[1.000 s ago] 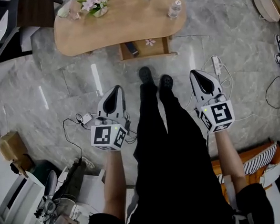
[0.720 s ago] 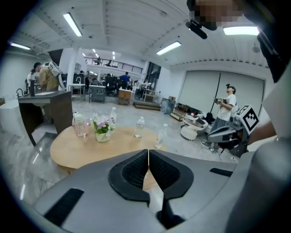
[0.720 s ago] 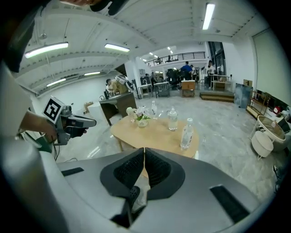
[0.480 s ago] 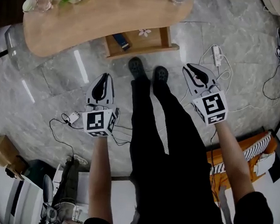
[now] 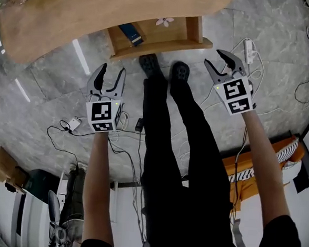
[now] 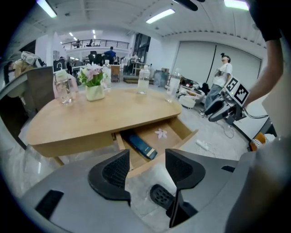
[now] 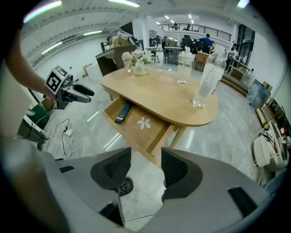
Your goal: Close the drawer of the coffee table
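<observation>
Drawer (image 5: 165,44) open; left hand-held gripper (image 5: 110,72), right hand-held gripper (image 5: 216,60) empty, jaws freshly parted; apparent bottles (image 7: 208,77) only in gripper views.

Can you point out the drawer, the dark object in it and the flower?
Drawer (image 5: 174,33): head view, bare floor.
Dark object (image 6: 141,145): left gripper view, top face.
Flower (image 7: 144,122): right gripper view, petals' centre.

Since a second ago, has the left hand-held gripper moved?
Yes: left hand-held gripper is closer to the open drawer; its jaws have just been opening, nothing between them.
</observation>
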Demonstrator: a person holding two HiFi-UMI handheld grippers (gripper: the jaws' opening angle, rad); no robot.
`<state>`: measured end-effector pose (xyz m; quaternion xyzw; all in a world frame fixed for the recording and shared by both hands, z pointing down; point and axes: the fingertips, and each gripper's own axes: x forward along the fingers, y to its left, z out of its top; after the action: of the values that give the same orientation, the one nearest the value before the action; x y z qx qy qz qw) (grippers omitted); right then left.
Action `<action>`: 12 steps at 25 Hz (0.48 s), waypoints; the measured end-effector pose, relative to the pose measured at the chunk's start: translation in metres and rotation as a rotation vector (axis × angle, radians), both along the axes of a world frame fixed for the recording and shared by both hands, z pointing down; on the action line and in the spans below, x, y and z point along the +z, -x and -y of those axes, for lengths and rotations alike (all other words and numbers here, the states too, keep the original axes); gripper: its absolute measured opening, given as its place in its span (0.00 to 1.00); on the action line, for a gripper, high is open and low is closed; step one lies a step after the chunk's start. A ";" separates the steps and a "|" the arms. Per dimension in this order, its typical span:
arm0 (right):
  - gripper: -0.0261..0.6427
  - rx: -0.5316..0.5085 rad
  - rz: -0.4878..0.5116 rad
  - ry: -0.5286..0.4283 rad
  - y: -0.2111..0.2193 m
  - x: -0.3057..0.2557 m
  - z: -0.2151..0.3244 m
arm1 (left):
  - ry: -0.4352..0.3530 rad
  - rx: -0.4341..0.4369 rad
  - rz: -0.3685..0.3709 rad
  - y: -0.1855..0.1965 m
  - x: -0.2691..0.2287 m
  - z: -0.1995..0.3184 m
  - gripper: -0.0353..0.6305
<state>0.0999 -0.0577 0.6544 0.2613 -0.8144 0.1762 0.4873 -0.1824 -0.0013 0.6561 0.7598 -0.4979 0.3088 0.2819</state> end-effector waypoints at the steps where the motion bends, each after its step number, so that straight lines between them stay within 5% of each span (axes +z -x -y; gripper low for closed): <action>1: 0.31 -0.012 -0.015 0.013 -0.001 0.011 -0.001 | 0.010 0.008 0.015 0.001 0.011 -0.001 0.42; 7: 0.36 -0.042 -0.136 0.037 -0.028 0.076 0.002 | 0.070 -0.026 0.102 0.016 0.070 -0.009 0.59; 12: 0.36 -0.042 -0.249 0.086 -0.044 0.129 0.005 | 0.128 -0.015 0.106 0.020 0.113 -0.011 0.60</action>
<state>0.1442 -0.0630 0.7838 0.2427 -0.7447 0.1669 0.5989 -0.2020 0.0099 0.7688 0.7190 -0.4972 0.3775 0.3054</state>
